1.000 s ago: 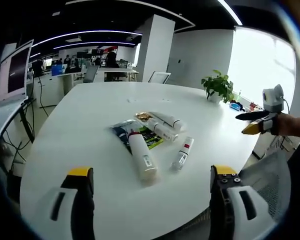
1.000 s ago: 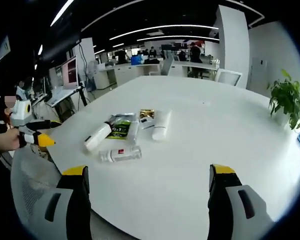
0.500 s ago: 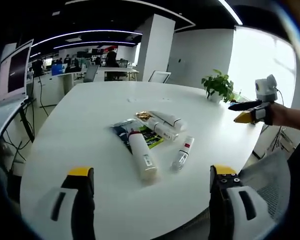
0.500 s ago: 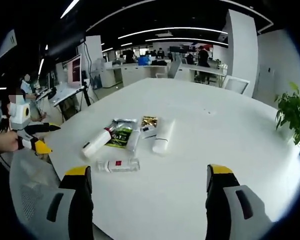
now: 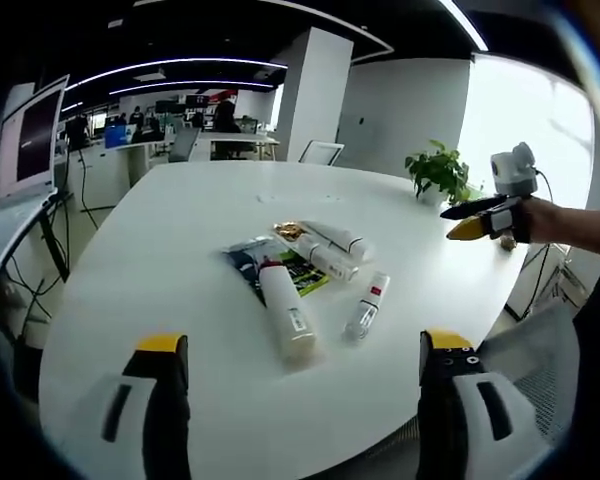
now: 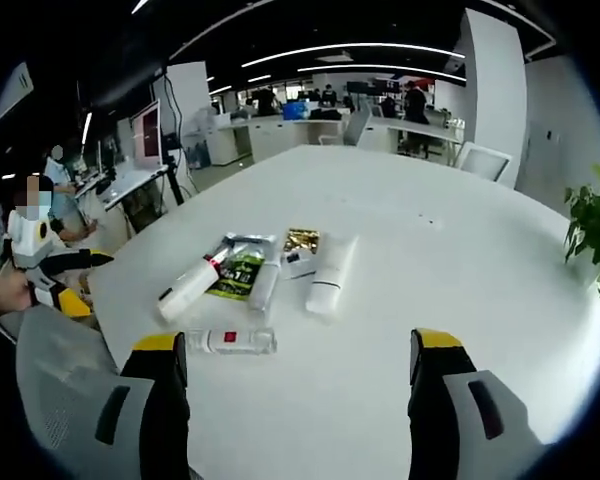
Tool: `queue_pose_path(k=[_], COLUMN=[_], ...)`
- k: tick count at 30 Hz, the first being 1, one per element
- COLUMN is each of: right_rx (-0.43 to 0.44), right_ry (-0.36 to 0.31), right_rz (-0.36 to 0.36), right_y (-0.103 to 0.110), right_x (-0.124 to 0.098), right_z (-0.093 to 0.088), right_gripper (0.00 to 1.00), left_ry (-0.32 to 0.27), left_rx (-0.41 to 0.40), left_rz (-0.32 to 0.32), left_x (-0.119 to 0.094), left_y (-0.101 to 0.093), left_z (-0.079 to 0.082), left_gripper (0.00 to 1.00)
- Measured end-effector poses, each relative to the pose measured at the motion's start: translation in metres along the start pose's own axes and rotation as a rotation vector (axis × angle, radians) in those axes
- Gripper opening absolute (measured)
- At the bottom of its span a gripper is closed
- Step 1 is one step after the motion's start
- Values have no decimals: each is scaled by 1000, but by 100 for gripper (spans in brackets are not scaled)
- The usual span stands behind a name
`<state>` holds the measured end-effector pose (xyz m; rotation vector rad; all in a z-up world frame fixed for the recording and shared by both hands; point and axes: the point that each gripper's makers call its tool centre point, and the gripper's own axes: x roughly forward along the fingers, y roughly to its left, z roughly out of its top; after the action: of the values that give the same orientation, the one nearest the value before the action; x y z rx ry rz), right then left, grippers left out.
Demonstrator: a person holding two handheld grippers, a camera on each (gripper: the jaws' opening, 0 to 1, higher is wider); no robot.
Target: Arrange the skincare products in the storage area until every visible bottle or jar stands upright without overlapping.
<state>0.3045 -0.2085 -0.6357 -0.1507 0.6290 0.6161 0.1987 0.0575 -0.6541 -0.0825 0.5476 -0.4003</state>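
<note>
Nothing is arranged yet, as far as the pictures show: every product lies flat in a loose cluster near the middle of the white table point(image 5: 130, 260), and all of them have to be stood up and spaced apart.

The big white bottle point(image 5: 285, 318) lies with its long axis running toward the left gripper point(image 5: 298, 372), red-collared cap at the far end resting on the green packet point(image 5: 298, 277). The small clear bottle point(image 5: 364, 306) lies just beside it, roughly parallel. Two white tubes point(image 5: 330, 250) lie side by side beyond, angled across the cluster, with a gold sachet point(image 5: 286, 232) at their far ends.

Both claws are released and carry nothing. The left gripper hangs near the table's edge; the right gripper point(image 6: 298, 370) faces the cluster from the other side (its jaws set wide).
</note>
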Motion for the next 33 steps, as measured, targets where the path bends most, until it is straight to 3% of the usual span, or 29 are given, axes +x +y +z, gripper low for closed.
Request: queue_pose_path(k=[10, 27, 33], right_rx=[-39, -13, -19], right_ry=[34, 82, 105], right_rz=[13, 22, 13], right_y=[-9, -20, -22], right_x=[30, 79, 93], right_z=[12, 39, 42], right_gripper=[92, 89, 83], left_ry=[7, 22, 27], left_rx=[7, 10, 3], left_rz=[0, -16, -15], left_x=[1, 2, 2], left_y=[-1, -4, -3], left_z=[-2, -5, -6], left_gripper=[88, 88, 88])
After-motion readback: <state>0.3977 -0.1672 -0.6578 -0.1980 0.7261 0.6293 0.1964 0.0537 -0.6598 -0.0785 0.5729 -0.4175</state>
